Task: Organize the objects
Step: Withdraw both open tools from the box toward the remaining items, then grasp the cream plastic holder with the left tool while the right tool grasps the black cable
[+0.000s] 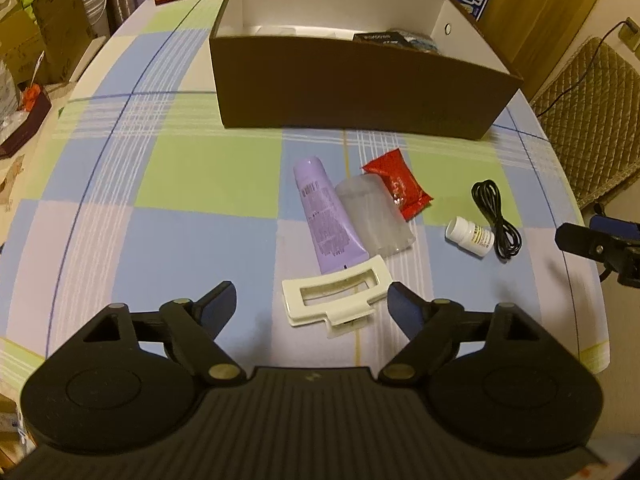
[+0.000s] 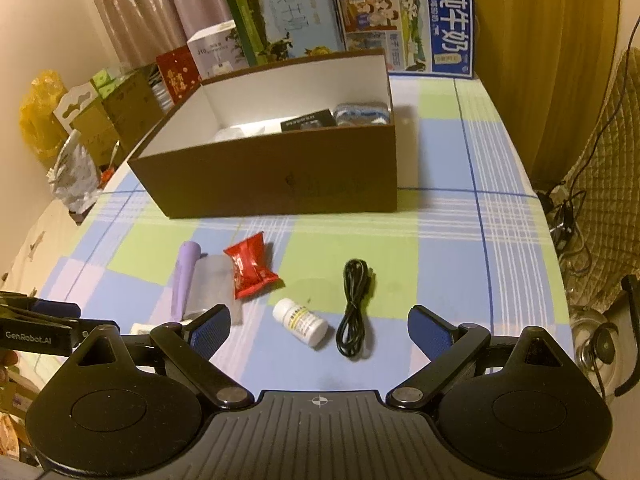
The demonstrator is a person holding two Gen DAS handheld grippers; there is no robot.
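Note:
A brown box (image 1: 352, 84) (image 2: 256, 176) with a white inside stands at the back of the checked table and holds a few items. In front of it lie a purple tube (image 1: 326, 220) (image 2: 184, 280), a clear plastic cylinder (image 1: 374, 216) (image 2: 212, 280), a red packet (image 1: 398, 184) (image 2: 250, 268), a white pill bottle (image 1: 470, 236) (image 2: 300, 322), a coiled black cable (image 1: 496, 220) (image 2: 354, 308) and a white clip (image 1: 334, 298). My left gripper (image 1: 312, 304) is open, with the white clip between its fingertips. My right gripper (image 2: 320, 326) is open just short of the bottle and cable.
Cartons (image 2: 408, 28) and boxes (image 2: 280, 20) line the table's back edge. More boxes and bags (image 2: 76, 128) crowd the left side. A quilted chair (image 1: 588, 120) with cables stands off the table's right edge. The right gripper (image 1: 600, 240) shows at the left view's right edge.

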